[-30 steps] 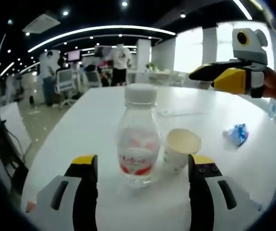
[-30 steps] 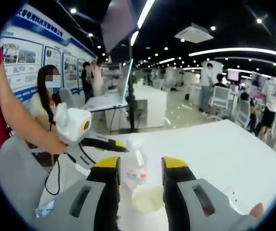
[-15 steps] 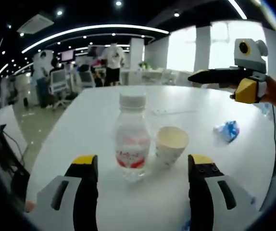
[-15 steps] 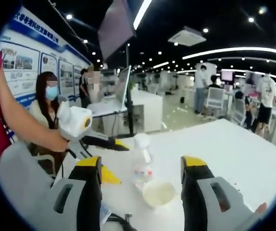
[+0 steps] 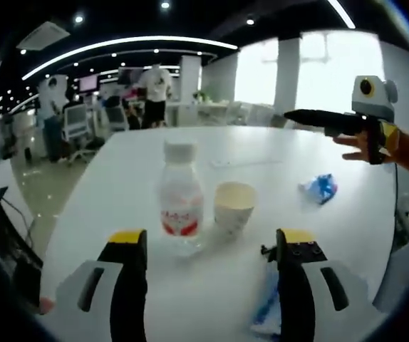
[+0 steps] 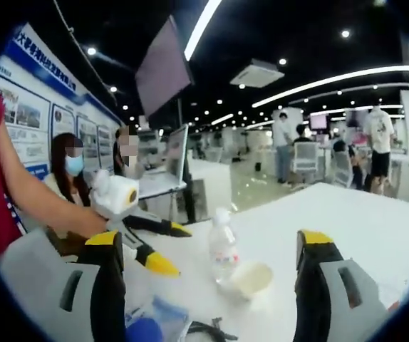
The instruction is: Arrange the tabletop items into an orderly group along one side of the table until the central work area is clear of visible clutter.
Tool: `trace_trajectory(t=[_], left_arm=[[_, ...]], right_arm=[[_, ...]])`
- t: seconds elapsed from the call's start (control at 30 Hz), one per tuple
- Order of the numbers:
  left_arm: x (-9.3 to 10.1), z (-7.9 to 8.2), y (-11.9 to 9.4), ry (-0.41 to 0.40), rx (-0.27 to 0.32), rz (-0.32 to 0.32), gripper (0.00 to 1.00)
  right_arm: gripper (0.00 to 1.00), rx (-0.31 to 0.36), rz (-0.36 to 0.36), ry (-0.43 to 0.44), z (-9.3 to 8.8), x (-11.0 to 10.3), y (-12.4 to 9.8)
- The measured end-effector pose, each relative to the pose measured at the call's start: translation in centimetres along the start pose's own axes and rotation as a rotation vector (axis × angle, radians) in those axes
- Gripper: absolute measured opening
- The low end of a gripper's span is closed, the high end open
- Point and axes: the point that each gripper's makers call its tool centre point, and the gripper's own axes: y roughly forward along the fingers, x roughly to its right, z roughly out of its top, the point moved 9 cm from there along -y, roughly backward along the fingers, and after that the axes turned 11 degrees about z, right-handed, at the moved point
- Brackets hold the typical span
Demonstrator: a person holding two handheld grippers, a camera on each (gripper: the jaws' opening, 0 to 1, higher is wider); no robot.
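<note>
Left gripper (image 5: pixel 209 246): jaws spread wide with nothing between them, tips low over the near part of the desk; in the right gripper view it comes in from the left, held in a hand, its two yellow-tipped jaws apart.
Right gripper (image 6: pixel 214 246): jaws wide apart and holding nothing; in the left gripper view it sits at the far right, held in a hand above the desk's far side, and from there its jaws cannot be told apart.
Bottle (image 5: pixel 181 194): clear, white cap, red label, upright on the desk — just ahead of the left jaws and between their lines. In the right gripper view it stands upright between the right jaws' lines, farther off.
Cup (image 5: pixel 233 206): cream paper cup just beside the bottle, on its right in the left gripper view, tilted; whether it touches the bottle cannot be told.
Blue wrapper (image 5: pixel 319 188): crumpled, lying apart from the cup, toward the right gripper.
Blue packet (image 5: pixel 267 308): flat on the desk right by the left gripper's right jaw, partly hidden by it.
Desk (image 5: pixel 133 160): white, rounded, largely bare beyond the bottle and cup.
Background: an open office with ceiling lights, chairs and several people — two sit behind the left gripper in the right gripper view.
</note>
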Motion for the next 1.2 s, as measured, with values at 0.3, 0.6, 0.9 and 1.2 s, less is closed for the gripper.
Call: trace_trajectory(t=[0.3, 0.6, 0.9, 1.2], left_arm=[[0.2, -0.9, -2.0, -0.003, -0.007, -0.02, 0.7], [0.8, -1.7, -3.2, 0.006, -0.016, -0.044, 0.69], [1.4, -2.1, -4.3, 0.027, -0.016, -0.075, 0.68], [2.1, -2.7, -5.0, 0.071, -0.038, -0.128, 0.67]], right_arm=[[1.0, -0.014, -0.054, 0.025, -1.7, -2.9, -3.5], [1.0, -0.056, -0.083, 0.047, -3.1, -6.2, -6.1], [0.99, -0.112, -0.092, 0.057, -4.6, -9.4, -8.1], [0.97, -0.163, -0.079, 0.043, -5.1, -12.5, -9.6]])
